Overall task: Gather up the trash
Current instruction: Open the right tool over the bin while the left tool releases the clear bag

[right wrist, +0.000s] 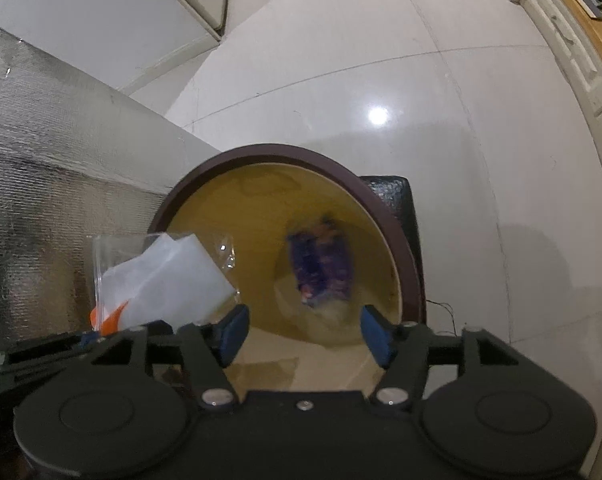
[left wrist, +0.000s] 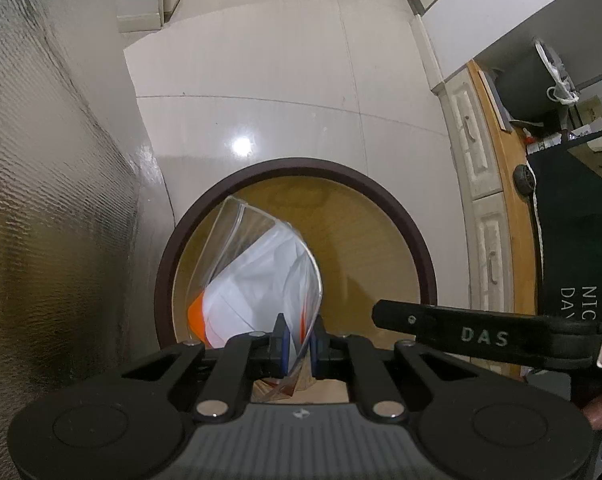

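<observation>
The clear bag, holding white paper and something orange at its lower left, hangs over the open bin, pinched by its near edge between the blue pads of the left gripper. Those jaws stand narrow, closed on the plastic. From the pads the bag's long axis runs up and away toward the far-left part of the bin's mouth, so most of it lies inside the dark rim, with its far corner close to the rim on the left. In the right wrist view the same bag shows at the left, partly over the rim.

The right gripper sits just to the right of the left one, also pointing steeply down into the bin. Its jaws are wide apart with nothing between the pads. Beyond them a blurred blue wrapper shows against the yellow inner wall; whether it is falling or already lying at the bottom cannot be told.

The left hand alone carries trash, and the bag lies straight ahead of its jaws above the opening. Opening them here would probably drop it in, though the corner near the left rim might catch.

Round the bin lie pale floor tiles, a silvery quilted panel at the left and white cabinets at the right.
</observation>
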`<state>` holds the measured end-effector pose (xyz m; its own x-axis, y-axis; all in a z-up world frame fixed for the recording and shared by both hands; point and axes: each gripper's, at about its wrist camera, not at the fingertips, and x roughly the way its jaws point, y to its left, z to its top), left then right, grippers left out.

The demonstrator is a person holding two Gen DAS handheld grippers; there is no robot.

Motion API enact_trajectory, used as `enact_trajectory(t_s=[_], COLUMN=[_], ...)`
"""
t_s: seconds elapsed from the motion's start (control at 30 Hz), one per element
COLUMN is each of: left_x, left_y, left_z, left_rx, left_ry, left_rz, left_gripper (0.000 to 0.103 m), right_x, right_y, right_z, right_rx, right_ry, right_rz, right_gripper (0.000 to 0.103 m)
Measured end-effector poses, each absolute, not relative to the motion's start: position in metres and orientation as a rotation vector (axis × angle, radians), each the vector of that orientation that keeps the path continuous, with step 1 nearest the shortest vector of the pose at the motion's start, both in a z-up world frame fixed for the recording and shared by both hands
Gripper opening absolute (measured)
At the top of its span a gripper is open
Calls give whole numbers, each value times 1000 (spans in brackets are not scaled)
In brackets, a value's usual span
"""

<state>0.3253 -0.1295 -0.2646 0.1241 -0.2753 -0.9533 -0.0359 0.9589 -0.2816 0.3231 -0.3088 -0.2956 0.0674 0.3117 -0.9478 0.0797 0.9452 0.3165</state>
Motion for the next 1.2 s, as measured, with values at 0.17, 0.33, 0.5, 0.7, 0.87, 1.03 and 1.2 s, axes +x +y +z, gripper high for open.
enact_trajectory(t_s=[0.17, 0.33, 0.5, 0.7, 0.87, 1.03, 1.2], left_x=[325, 323, 324, 316, 309, 305, 299], left_y=[-130, -128, -131, -126, -117, -111, -108], left_z=[-271, -278, -284, -283, -276, -267, -256], left_rx=[-275, -343, -373, -308, -273, -229, -212], left_ry=[1441, 1419, 1407, 1433, 1438, 1431, 1419], left_rz=[-189, -219, -211, -202, -173, -148, -133], left_gripper=[10, 10, 64, 66, 72, 78, 88], right_x=[320, 310, 299, 292, 291, 289, 287], right_y=[-314, -322, -327, -333, -331, -327, -328], right_z=[-294, -286, -280, -278, -274, -266, -256], right_rx=[333, 345, 361, 362, 348, 312, 287], right_ry=[1486, 1434, 1397, 1381, 1363, 1347, 1330], right_rz=[181, 180, 156, 135, 166, 197, 201], right_gripper=[72, 84, 97, 99, 103, 103, 103])
